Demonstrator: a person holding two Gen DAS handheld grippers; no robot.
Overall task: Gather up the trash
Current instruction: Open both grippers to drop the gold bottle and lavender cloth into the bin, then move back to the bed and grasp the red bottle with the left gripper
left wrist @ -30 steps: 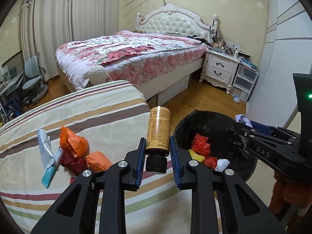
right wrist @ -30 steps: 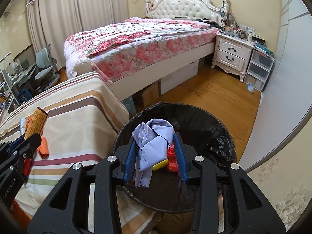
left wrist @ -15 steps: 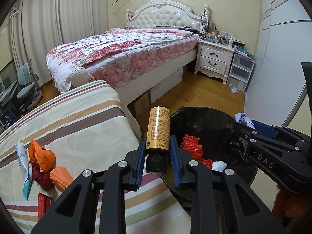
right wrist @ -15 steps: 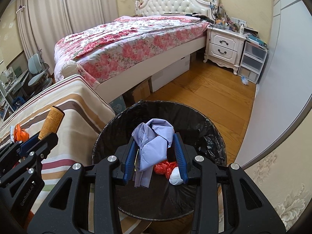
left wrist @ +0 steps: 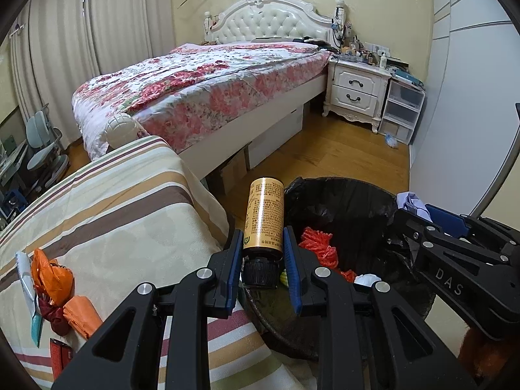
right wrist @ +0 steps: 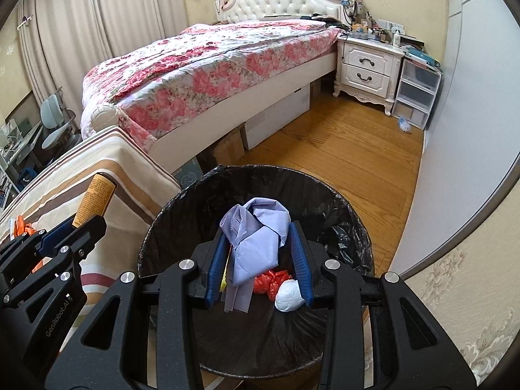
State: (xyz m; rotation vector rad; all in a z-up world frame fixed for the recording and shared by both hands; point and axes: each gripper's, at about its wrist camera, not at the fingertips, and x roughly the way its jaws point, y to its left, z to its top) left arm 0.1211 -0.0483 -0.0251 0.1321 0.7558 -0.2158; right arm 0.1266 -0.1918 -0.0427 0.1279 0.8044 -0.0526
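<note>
Left wrist view gives us a striped cloth [left wrist: 107,214] with crumpled orange wrappers [left wrist: 53,276] – hidden from the right camera – plus wooden floor and a floral bed [left wrist: 208,87]. Our left gripper [left wrist: 264,253] clamps a smooth gold bottle [left wrist: 264,216] beside the black-lined bin [right wrist: 260,195]. Our right gripper [right wrist: 258,256] pinches a soft lilac cloth [right wrist: 256,234] over that bin.

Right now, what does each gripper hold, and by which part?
The left gripper holds a gold bottle at its lower body, just above the black cap. The right gripper holds a crumpled lilac cloth around its middle.
</note>
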